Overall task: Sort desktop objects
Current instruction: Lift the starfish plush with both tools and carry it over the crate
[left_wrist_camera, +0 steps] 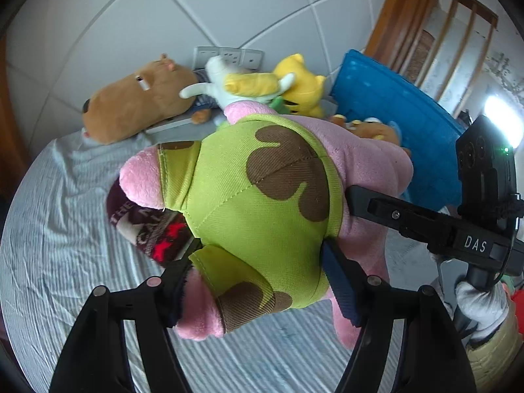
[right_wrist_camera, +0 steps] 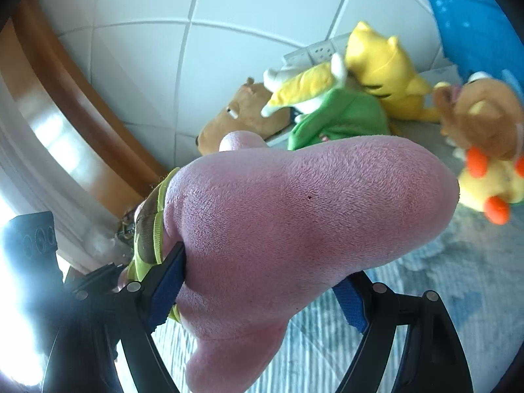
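Pink plush toy [left_wrist_camera: 262, 203] fills both my views: left hand-held gripper [left_wrist_camera: 262, 281] clamps its green-shorted middle, right hand-held gripper [right_wrist_camera: 262, 294] clamps a pink limb. Striped bed sheet [left_wrist_camera: 65, 229] lies open at left; other toys crowd the tiled wall [left_wrist_camera: 131, 16].

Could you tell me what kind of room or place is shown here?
Probably a bedroom at home: a wrinkled blue-and-white striped bedsheet covers the surface, soft plush toys such as a brown capybara plush lie against a white tiled wall, beside a wooden chair back.

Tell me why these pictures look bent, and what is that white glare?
Left wrist view: the fisheye lens curves the wall tiles, and a bright light flares at right. Right wrist view: glare washes out the lower left corner, and the pink plush toy fills the frame.
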The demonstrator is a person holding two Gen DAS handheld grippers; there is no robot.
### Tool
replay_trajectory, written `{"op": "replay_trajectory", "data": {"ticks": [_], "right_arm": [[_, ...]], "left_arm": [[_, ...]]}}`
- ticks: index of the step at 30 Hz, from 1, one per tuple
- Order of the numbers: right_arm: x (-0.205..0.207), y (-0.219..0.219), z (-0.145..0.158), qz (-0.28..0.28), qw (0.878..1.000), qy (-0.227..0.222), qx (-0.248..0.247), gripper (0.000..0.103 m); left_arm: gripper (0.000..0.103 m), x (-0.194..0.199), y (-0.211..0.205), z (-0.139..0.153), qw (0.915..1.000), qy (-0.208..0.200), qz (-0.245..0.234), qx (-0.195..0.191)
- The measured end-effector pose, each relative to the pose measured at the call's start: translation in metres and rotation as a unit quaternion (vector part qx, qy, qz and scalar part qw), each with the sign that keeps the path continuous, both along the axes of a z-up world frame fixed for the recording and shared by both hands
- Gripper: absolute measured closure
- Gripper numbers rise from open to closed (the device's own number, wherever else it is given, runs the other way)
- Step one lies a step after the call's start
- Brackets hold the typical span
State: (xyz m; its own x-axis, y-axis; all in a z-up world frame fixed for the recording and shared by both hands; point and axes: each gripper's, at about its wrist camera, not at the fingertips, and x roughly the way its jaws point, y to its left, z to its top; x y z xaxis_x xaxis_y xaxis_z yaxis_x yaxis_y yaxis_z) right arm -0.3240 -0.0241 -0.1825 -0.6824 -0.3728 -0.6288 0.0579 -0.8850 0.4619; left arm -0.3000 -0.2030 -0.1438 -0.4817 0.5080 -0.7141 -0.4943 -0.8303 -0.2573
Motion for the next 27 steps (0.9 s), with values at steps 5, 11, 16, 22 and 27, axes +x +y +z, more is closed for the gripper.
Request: {"op": "replay_trajectory", "data": {"ticks": [5,11,16,22,27], "right_arm": [[0.038,0.033,0.021,-0.024,1.000,0.012,0.012,0.021],[0.065,0.080,0.054,-0.035,0.998,0.035,0.025,0.021],[0.081,0.122,0.077,-0.029,0.997,0.051,0.040,0.021],[0.103,0.173,0.102,-0.026,0.996,0.069,0.051,0.021],[0.121,0.212,0.125,-0.053,0.993,0.088,0.058,0.021]], "left_arm": [[0.031,0.015,0.029,0.016,0.9996,0.013,-0.026,0.005],[0.031,0.033,0.075,0.042,0.9985,0.035,-0.039,0.018],[0.031,0.049,0.116,0.057,0.9980,0.046,-0.030,0.032],[0.031,0.066,0.168,0.082,0.9965,0.065,-0.040,0.035],[0.031,0.066,0.211,0.103,0.9931,0.081,-0.075,0.040]]}}
